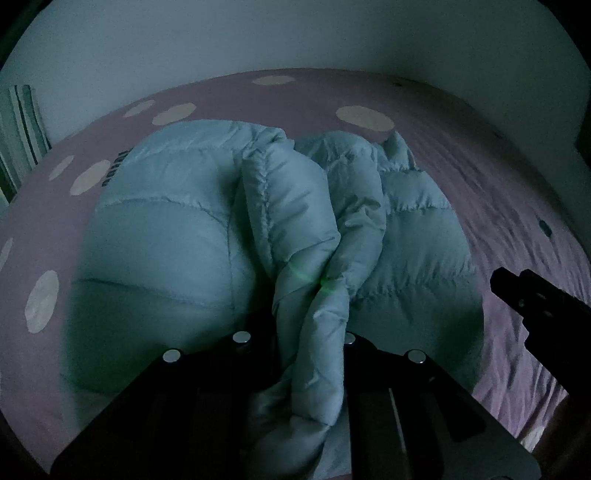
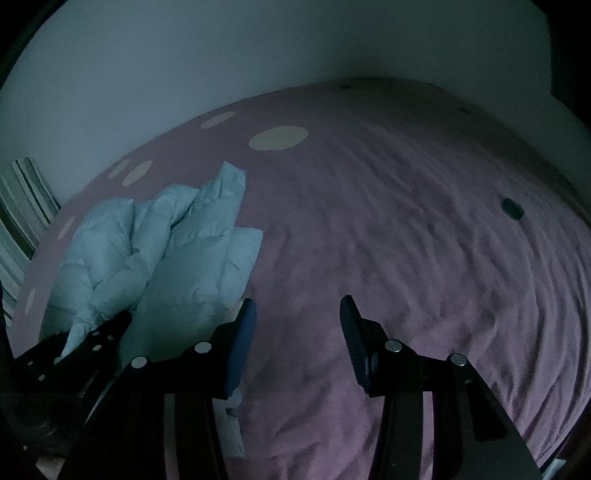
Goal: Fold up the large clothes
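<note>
A pale blue quilted puffer jacket (image 1: 177,236) lies bunched on the pink bed; it also shows in the right wrist view (image 2: 155,254) at the left. My left gripper (image 1: 306,354) is shut on a gathered fold of the jacket (image 1: 314,332) and holds it up off the bed. It shows from the side in the right wrist view (image 2: 85,341) with cloth in it. My right gripper (image 2: 297,321) is open and empty over bare sheet, to the right of the jacket. Its tip shows in the left wrist view (image 1: 517,291).
The bed has a pink sheet (image 2: 406,221) with pale dots (image 2: 279,137) and a small dark spot (image 2: 512,208). A white wall (image 1: 295,33) runs behind it. Striped cloth (image 1: 20,125) hangs at the far left.
</note>
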`<state>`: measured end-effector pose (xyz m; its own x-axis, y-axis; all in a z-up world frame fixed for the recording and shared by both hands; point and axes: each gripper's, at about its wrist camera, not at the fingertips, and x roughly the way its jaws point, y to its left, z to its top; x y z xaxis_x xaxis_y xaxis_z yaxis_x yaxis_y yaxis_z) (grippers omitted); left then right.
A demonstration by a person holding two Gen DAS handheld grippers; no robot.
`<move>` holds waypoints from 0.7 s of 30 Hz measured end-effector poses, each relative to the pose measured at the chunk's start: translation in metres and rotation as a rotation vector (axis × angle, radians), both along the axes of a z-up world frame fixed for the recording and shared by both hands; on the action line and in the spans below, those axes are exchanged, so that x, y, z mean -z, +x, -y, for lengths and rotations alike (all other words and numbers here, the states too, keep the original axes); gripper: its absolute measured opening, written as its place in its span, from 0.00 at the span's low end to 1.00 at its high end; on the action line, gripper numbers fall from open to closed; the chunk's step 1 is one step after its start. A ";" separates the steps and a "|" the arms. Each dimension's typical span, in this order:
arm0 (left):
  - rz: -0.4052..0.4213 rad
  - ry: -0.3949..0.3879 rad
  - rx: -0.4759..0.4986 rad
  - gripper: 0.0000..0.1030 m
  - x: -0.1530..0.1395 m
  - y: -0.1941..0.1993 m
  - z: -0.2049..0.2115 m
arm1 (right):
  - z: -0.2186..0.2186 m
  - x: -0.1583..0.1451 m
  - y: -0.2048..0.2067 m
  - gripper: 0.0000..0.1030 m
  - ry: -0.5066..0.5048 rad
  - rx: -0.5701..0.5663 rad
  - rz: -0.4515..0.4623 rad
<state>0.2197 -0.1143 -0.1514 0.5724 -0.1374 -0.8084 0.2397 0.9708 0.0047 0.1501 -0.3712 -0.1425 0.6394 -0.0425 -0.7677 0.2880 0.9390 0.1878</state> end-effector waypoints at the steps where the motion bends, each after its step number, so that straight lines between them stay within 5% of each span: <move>1: 0.002 -0.002 -0.003 0.15 -0.002 -0.002 0.000 | 0.000 -0.001 0.000 0.46 -0.002 0.002 0.002; 6: 0.004 -0.042 0.032 0.49 -0.021 -0.024 0.007 | 0.002 -0.006 -0.010 0.46 -0.010 0.008 0.012; 15: 0.091 -0.182 0.074 0.63 -0.087 -0.058 -0.022 | -0.009 -0.018 -0.012 0.53 0.002 -0.013 0.029; 21: 0.177 -0.210 -0.057 0.72 -0.110 -0.057 -0.086 | -0.034 -0.037 -0.007 0.55 0.008 -0.064 0.060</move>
<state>0.1623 -0.0279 -0.0417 0.7138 -0.2551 -0.6523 0.1983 0.9668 -0.1612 0.1435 -0.3375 -0.1057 0.6854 0.0055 -0.7282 0.2158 0.9535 0.2103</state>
